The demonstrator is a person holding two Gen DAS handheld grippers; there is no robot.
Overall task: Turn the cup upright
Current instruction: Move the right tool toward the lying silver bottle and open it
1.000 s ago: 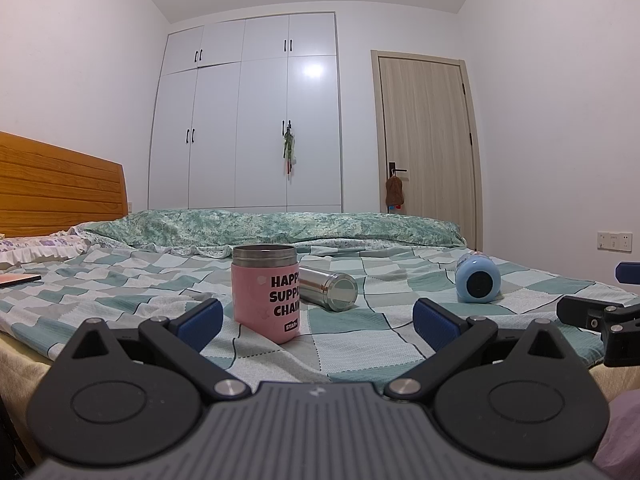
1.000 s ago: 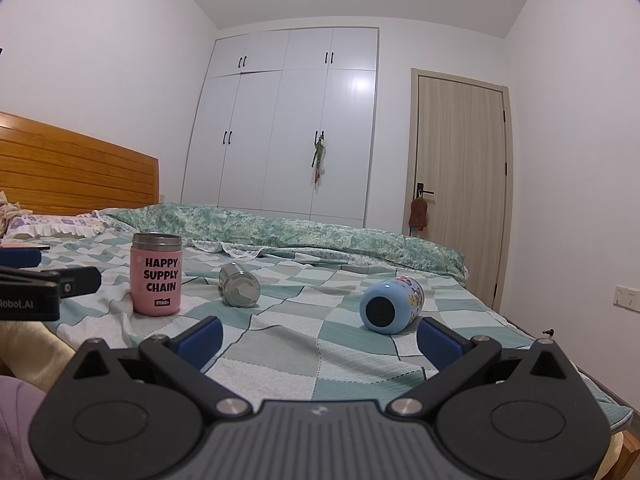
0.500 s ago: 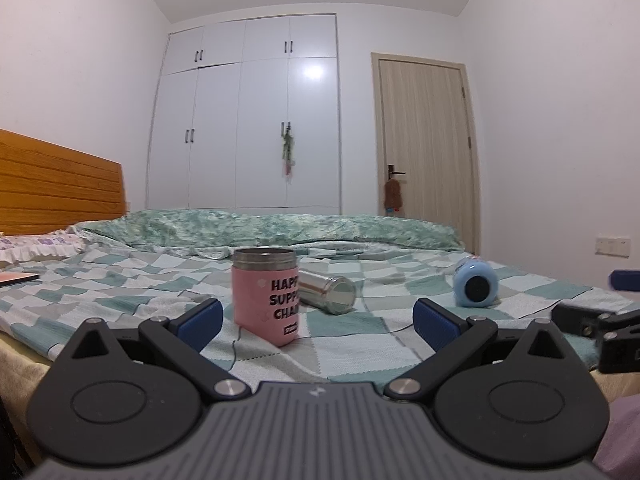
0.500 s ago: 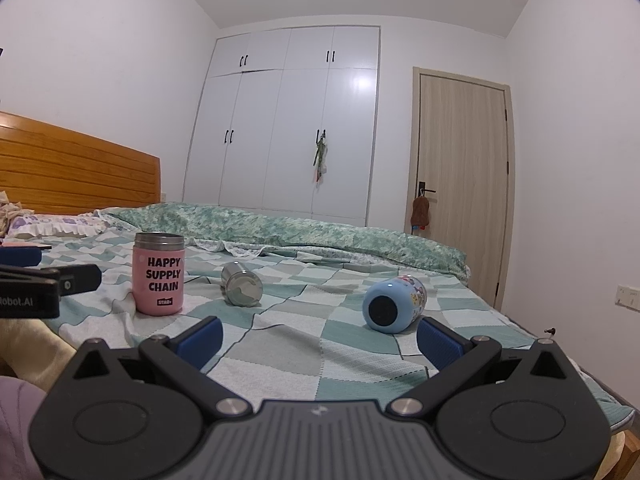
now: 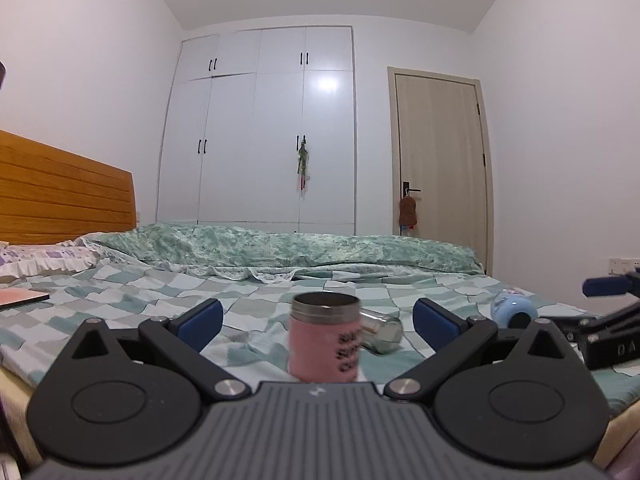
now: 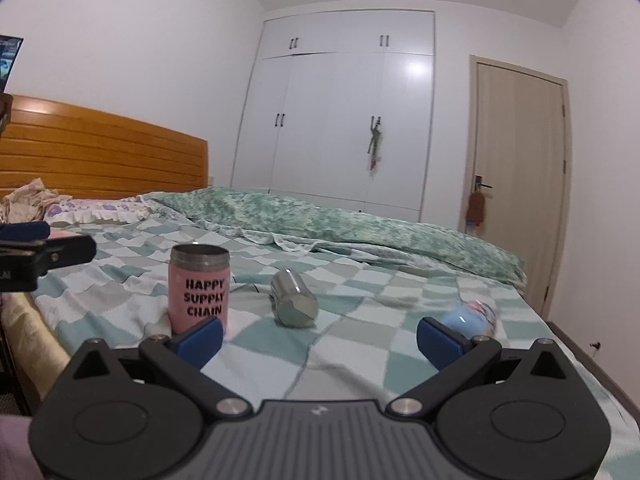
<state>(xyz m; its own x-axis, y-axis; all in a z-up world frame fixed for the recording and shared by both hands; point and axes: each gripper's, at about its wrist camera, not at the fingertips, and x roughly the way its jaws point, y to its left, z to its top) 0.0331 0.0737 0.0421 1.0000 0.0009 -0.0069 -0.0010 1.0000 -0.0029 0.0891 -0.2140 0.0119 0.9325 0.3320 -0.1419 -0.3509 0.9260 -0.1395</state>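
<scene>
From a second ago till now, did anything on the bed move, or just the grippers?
Only the grippers moved. The left gripper swung left, so the pink cup now sits between its open jaws. The right gripper also swung left, toward the silver cup. Nothing was grabbed. The pink cup stays upright; the silver cup and blue cup stay lying down.

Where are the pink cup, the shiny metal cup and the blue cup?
Pink cup with black words (image 6: 199, 294), right wrist view, on its printed side.
Shiny metal cup lying down (image 6: 294, 300), right wrist view, on its side wall.
Light blue cup lying down (image 5: 514, 309), left wrist view, on its body.
</scene>
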